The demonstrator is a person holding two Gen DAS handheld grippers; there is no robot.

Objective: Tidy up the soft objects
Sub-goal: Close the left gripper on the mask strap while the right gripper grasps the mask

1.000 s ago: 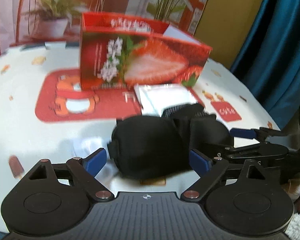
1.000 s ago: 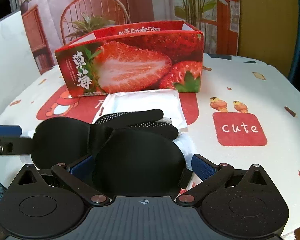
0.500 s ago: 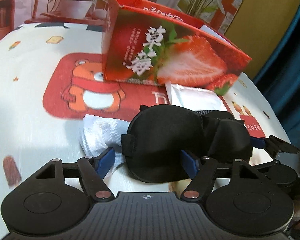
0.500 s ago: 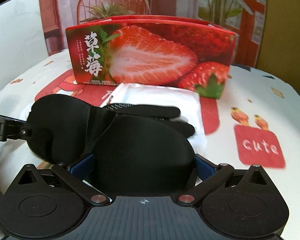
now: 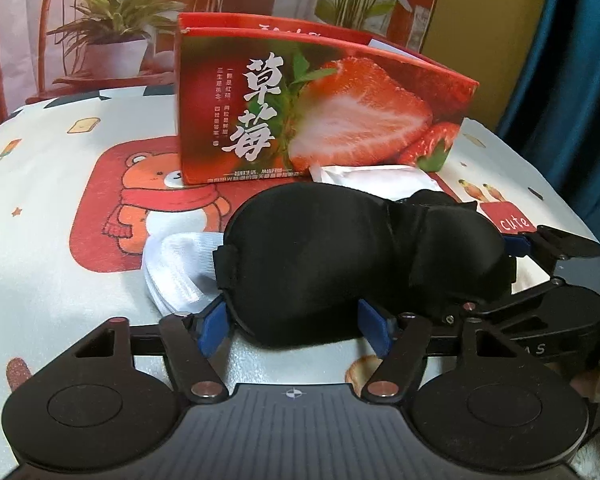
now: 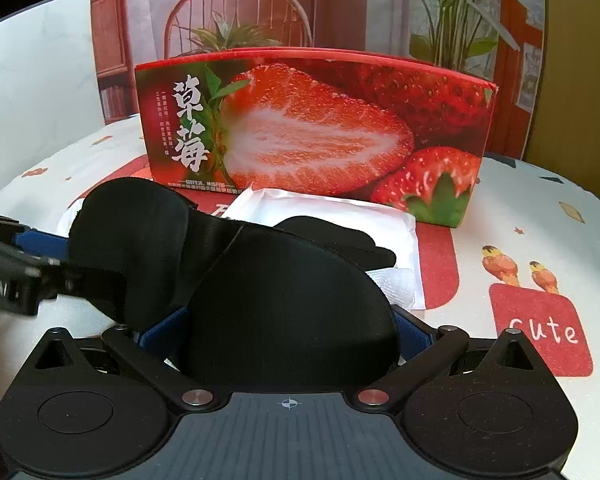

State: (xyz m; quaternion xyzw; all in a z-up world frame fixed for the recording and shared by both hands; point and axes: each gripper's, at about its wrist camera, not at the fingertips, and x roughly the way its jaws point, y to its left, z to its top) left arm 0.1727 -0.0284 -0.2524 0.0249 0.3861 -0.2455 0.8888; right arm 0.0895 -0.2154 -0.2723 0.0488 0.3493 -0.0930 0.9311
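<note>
The black eye mask (image 5: 352,256) is held off the table between both grippers, one padded cup in each. In the left wrist view the left gripper (image 5: 294,322) has its blue fingers (image 5: 212,322) closed against the sides of the near cup; the right gripper (image 5: 540,280) reaches in from 3 o'clock and clasps the far cup. In the right wrist view the right gripper (image 6: 288,320) pinches its near cup of the mask (image 6: 284,304), and the left gripper (image 6: 28,268) enters from 9 o'clock. Under the mask, at 9 o'clock in the left view, lies a white sock (image 5: 176,268); at 1 o'clock a white packet (image 5: 380,178) and a black glove (image 6: 340,240) rest on the cloth. Just beyond, at 12 o'clock, stands the strawberry box (image 5: 320,116), open-topped. The table (image 5: 40,240) carries a cartoon-printed cloth; its edge curves away at 3 o'clock toward a blue curtain (image 5: 572,80). A chair (image 6: 236,16) and plants stand behind the box. Bare cloth spreads at 9 o'clock.
</note>
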